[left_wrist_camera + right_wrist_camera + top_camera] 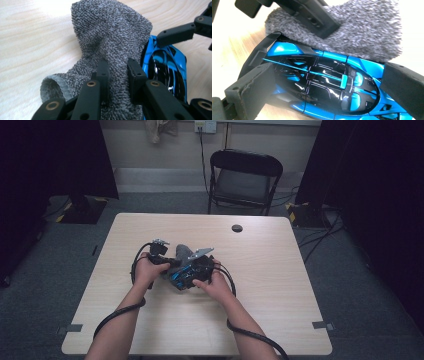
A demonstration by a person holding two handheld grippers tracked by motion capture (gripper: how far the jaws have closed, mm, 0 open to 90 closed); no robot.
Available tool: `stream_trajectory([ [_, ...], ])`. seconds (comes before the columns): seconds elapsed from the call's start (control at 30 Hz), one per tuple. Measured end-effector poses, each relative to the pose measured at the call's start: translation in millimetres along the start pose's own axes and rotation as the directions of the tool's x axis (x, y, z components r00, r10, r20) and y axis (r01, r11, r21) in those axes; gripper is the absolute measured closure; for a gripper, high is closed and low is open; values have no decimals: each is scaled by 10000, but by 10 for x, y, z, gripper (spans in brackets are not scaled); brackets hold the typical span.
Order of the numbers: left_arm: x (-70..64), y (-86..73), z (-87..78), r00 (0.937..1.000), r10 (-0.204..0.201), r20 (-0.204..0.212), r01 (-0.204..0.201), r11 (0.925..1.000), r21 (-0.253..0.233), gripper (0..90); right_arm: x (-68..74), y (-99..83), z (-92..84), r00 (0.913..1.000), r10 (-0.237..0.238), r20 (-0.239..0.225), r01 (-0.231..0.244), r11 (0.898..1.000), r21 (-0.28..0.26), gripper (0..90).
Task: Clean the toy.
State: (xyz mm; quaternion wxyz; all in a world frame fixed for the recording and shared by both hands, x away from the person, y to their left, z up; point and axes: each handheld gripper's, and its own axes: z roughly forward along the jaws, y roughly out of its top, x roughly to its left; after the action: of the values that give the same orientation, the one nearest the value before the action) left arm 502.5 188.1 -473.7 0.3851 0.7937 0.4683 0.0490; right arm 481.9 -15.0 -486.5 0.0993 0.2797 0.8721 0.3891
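Meanwhile left tongs (pixel 116 72) pinch unlabelled grey sock (pixel 110 37)

high: above, facing table (pixel 280 270) | tongs views: close, sharing sock (pixel 110 37), toy car (pixel 319 82)

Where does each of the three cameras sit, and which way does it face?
High view: above the person's side, looking forward and down on the table; both forearms, the left gripper and right gripper show.
Left gripper view: rides the left gripper, looking along its black jaws, shut on the grey sock.
Right gripper view: rides the right gripper, looking along its jaws at either end of the blue toy car.
Shared: both gripper views show the sock, the car and the other gripper's jaws.
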Motion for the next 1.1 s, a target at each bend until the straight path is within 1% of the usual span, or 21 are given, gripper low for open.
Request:
stream_trajectory([
  [0.13, 23, -43, -52, 9999, -97, 54, 97, 10000, 6, 748, 0, 3, 0, 10000, -9, -2, 9, 10000, 23, 0],
  [0.17, 31, -52, -68, 10000, -71, -6, 71, 10000, 22, 748, 2, 4, 1, 10000, -4, -1, 4, 10000, 27, 0],
  [0.27, 45, -87, -107, 10000, -83, 1, 83, 10000, 50, 749, 0, 2, 0, 10000, -12, 6, 12, 10000, 10, 0],
  [0.4, 57, -123, -151, 9998, -205, 21, 205, 9998, 51, 749, 1, 3, 0, 10000, -5, 2, 5, 10000, 20, 0],
  [0.67, 87, -183, -247, 9998, -196, 58, 195, 9996, 187, 751, 0, 2, 0, 10000, -21, 3, 21, 10000, 12, 0],
  [0.8, 114, -229, -307, 9998, -222, 1, 222, 9995, 230, 751, 0, 0, -1, 10000, -9, 2, 9, 10000, -1, 0],
  [0.83, 116, -239, -324, 9998, -208, 55, 206, 9994, 290, 752, -1, 2, -1, 10000, -21, 4, 21, 10000, 15, 0],
  [0.97, 119, -286, -388, 9999, -163, 28, 162, 9995, 273, 752, -1, 3, 0, 10000, -15, -6, 15, 10000, 26, 0],
  [1.1, 124, -327, -442, 9999, -129, 93, 127, 9995, 283, 752, -2, 4, 0, 10000, -27, -11, 27, 10000, 28, 0],
])
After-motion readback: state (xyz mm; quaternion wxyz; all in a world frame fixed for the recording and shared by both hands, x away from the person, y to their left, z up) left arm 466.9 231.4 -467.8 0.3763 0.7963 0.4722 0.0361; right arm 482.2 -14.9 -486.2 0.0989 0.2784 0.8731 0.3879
